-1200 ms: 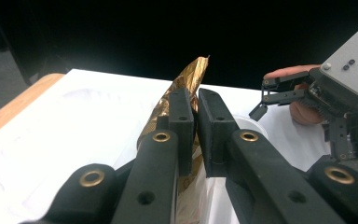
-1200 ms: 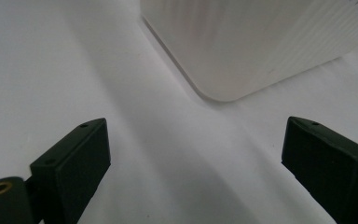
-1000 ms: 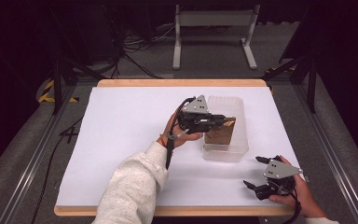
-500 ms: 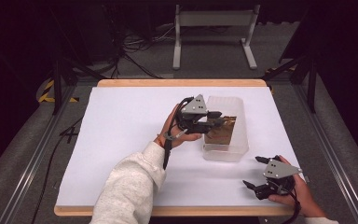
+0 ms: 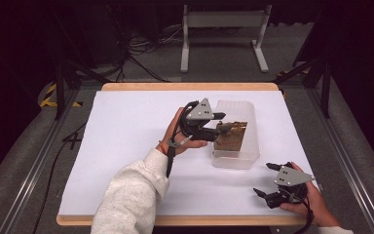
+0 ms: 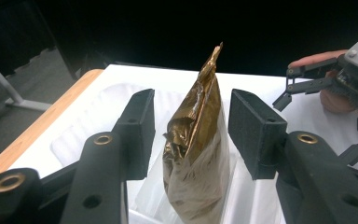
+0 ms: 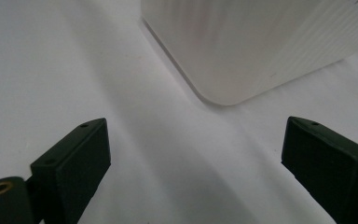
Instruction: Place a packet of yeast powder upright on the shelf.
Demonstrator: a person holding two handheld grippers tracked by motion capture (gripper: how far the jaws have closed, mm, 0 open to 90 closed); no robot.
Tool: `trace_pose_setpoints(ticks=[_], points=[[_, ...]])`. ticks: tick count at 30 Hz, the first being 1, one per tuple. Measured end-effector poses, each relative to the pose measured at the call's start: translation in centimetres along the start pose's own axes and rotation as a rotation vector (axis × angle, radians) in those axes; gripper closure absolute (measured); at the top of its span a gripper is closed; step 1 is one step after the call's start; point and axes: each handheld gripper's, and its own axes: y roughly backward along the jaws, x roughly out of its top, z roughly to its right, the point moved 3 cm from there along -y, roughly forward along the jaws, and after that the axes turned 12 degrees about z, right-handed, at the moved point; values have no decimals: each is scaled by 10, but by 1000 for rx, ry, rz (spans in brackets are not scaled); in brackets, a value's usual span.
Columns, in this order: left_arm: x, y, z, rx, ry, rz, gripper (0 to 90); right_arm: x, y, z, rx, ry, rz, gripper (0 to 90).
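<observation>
A gold foil bag (image 5: 231,135) stands upright in a clear plastic bin (image 5: 252,117) at the middle of the table. My left gripper (image 5: 220,123) reaches over the bin's left wall. Its jaws have just been opening, and the bag (image 6: 198,140) stands between them with a gap on each side, touched by neither pad. My right gripper (image 5: 263,178) rests low near the table's front right edge, open and with nothing in it. Ahead of the right gripper (image 7: 193,154) is a rounded corner of the bin (image 7: 242,46).
A white sheet (image 5: 126,146) covers the wooden table. The left gripper view also shows my right gripper (image 6: 335,84) and its hand farther off at the right. Cables and a metal stand lie on the floor beyond the far edge.
The left gripper's jaws have spread apart and come off the gold bag, which stays standing in the bin. The right gripper has not moved.
</observation>
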Motion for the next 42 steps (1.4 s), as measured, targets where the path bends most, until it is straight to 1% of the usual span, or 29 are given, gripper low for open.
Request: trace_pose_setpoints(ticks=[4, 5, 7, 9, 11, 13, 14, 15, 16, 17, 19, 20, 21, 22, 24, 26, 29, 31, 32, 33, 34, 36, 37, 38, 40, 41, 42], points=[[-1, 1, 1, 4, -7, -27, 457, 0, 0, 0, -2, -1, 3, 84], [-1, 1, 0, 4, -19, -32, 443, 0, 1, 0, -5, -3, 5, 84], [-2, 1, 1, 18, -18, -43, 404, 1, 1, 1, -5, -3, 7, 84], [-3, 2, 1, 38, -25, -54, 342, 1, 1, 1, -5, -3, 6, 84], [-3, 4, 1, 51, -18, -58, 295, 1, 1, 0, -5, -1, 5, 84], [-4, 6, 1, 69, -27, -68, 249, 1, 1, 0, -6, 0, 7, 84], [-4, 6, 1, 69, -27, -68, 229, 1, 1, 0, -6, -4, 7, 84], [-4, 7, 1, 80, -34, -83, 213, 1, 1, 0, -6, -4, 7, 84], [-4, 7, 1, 80, -34, -83, 196, 1, 1, 0, -6, -4, 7, 84], [-5, 9, 1, 88, -35, -94, 196, 1, 1, 0, -6, -4, 7, 84], [-6, 10, 2, 104, -44, -107, 161, 1, 1, 0, -6, -3, 6, 84], [-6, 10, 2, 104, -44, -107, 144, 1, 1, 0, -6, -3, 6, 84], [-7, 11, 2, 110, -41, -116, 144, 1, 1, 0, -6, -2, 6, 84], [-8, 13, 2, 108, -40, -122, 129, 1, 1, 0, -6, -3, 6, 84], [-10, 15, 2, 123, -42, -133, 107, 1, 1, 0, -6, -2, 6, 84], [-13, 16, 2, 126, -50, -153, 93, 1, 1, 1, -9, 0, 8, 84], [-16, 18, 3, 142, -60, -179, 63, 1, 1, 1, -10, -1, 4, 84], [-18, 20, 3, 155, -64, -187, 54, 1, 1, 0, -9, 0, 2, 84], [-20, 21, 3, 152, -54, -184, 49, 1, 1, 0, -9, 0, 2, 84], [-20, 21, 3, 152, -54, -184, 46, 1, 1, 0, -9, -1, 2, 84], [-23, 23, 3, 165, -57, -186, 45, 1, 1, 0, -9, -1, 2, 84], [-24, 24, 3, 163, -56, -188, 42, 1, 1, 0, -8, -1, 2, 84], [-28, 26, 3, 170, -54, -197, 42, 1, 1, 0, -9, 0, 1, 84], [-28, 26, 3, 170, -54, -197, 42, 1, 1, 0, -10, 0, 2, 84], [-32, 29, 3, 175, -57, -213, 42, 1, 1, 0, -9, 0, 1, 84], [-35, 31, 3, 183, -67, -224, 42, 1, 1, 0, -9, -1, 2, 84], [-35, 31, 3, 183, -67, -224, 42, 1, 1, 0, -9, -1, 2, 84]])
